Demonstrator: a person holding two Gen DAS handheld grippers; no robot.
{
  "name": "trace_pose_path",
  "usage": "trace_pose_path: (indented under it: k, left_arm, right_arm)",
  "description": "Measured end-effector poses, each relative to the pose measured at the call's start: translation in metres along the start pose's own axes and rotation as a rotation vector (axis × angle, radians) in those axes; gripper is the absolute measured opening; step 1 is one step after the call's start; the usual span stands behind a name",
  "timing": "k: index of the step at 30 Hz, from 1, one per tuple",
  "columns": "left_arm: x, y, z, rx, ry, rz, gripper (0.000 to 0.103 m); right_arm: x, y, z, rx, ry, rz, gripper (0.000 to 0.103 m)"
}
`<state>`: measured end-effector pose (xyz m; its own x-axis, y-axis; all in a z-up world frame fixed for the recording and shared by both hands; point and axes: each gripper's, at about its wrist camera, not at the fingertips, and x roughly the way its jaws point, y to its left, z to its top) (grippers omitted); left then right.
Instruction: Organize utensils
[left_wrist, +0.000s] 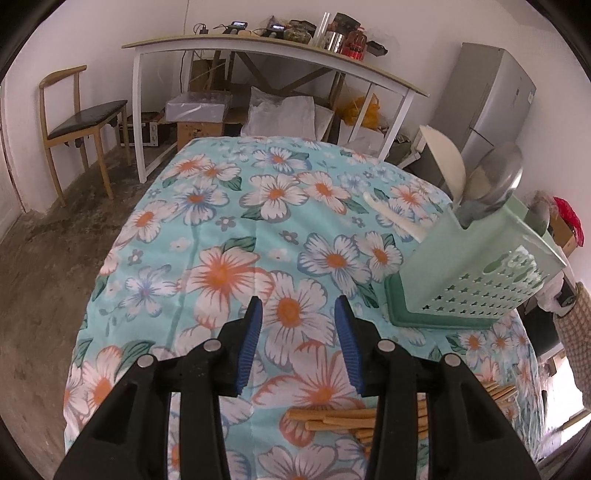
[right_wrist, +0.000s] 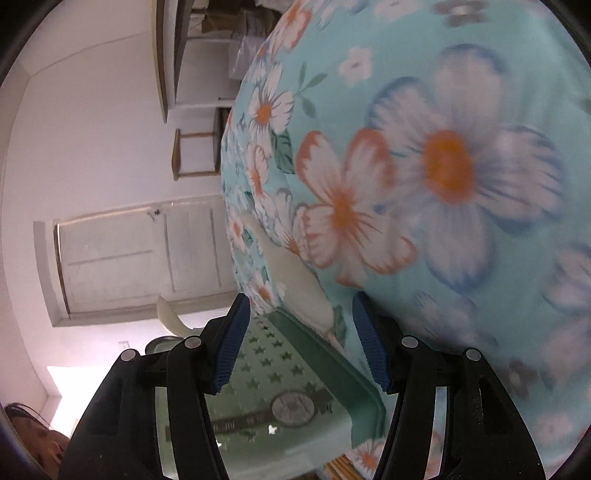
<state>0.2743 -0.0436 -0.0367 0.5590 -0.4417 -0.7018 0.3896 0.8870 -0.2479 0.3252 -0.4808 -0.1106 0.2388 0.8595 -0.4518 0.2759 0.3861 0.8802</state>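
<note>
We are holding the left tongs (left_wrist: 298, 308) released, nothing between their blue pads, above the flowered cloth (left_wrist: 229, 229) on the surface. Chopsticks (left_wrist: 332, 419) are lying on the cloth just under these tongs. To the right, the green holder (left_wrist: 476, 273) is standing on its tray (left_wrist: 397, 306), with a white spoon (left_wrist: 445, 162) and a metal ladle (left_wrist: 498, 177) inside. Another white spoon (left_wrist: 393, 216) is lying beside it. Our right tongs (right_wrist: 301, 314) are also released, rolled sideways near that spoon (right_wrist: 295, 275).

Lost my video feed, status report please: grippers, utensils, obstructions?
Left gripper open, empty. Right gripper open, white spoon lying ahead. Chopsticks loose on cloth; holder has ladles. Nothing in the way.
</note>
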Motion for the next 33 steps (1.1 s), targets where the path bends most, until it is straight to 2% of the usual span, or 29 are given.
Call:
trace_pose_path:
  k: [7,10,12,14,19,22,23,24,29,33]
  left_arm:
    - [0.007,0.001,0.0,0.001,0.01,-0.001,0.039]
    - [0.006,0.001,0.001,0.001,0.004,-0.001,0.039]
    - [0.005,0.001,0.001,0.0,0.004,0.001,0.039]
    - [0.004,0.001,0.001,-0.001,0.003,0.002,0.039]
    - [0.002,0.001,0.0,-0.008,-0.001,0.002,0.039]
    - [-0.001,0.0,-0.002,-0.011,-0.008,0.003,0.039]
    - [-0.002,-0.001,-0.002,-0.011,-0.011,0.004,0.039]
    - [-0.003,-0.002,-0.002,-0.011,-0.015,0.005,0.039]
    - [-0.01,-0.005,-0.002,-0.007,-0.026,0.013,0.039]
    - [-0.015,-0.004,-0.002,-0.008,-0.039,0.02,0.039]
  right_arm:
    - [0.013,0.008,0.01,-0.027,0.052,0.018,0.052]
    - [0.02,0.011,0.012,-0.044,0.074,0.008,0.046]
    - [0.025,0.011,0.015,-0.05,0.085,-0.002,0.036]
    - [0.03,0.012,0.016,-0.058,0.098,-0.006,0.031]
    - [0.036,0.016,0.02,-0.076,0.118,0.002,0.03]
    - [0.041,0.021,0.023,-0.098,0.108,0.011,0.023]
    - [0.041,0.021,0.022,-0.104,0.105,0.008,0.012]
    - [0.041,0.02,0.022,-0.108,0.103,0.01,0.009]
    - [0.037,0.021,0.024,-0.113,0.062,0.043,0.004]
    - [0.016,0.029,0.024,-0.152,-0.011,0.041,0.003]
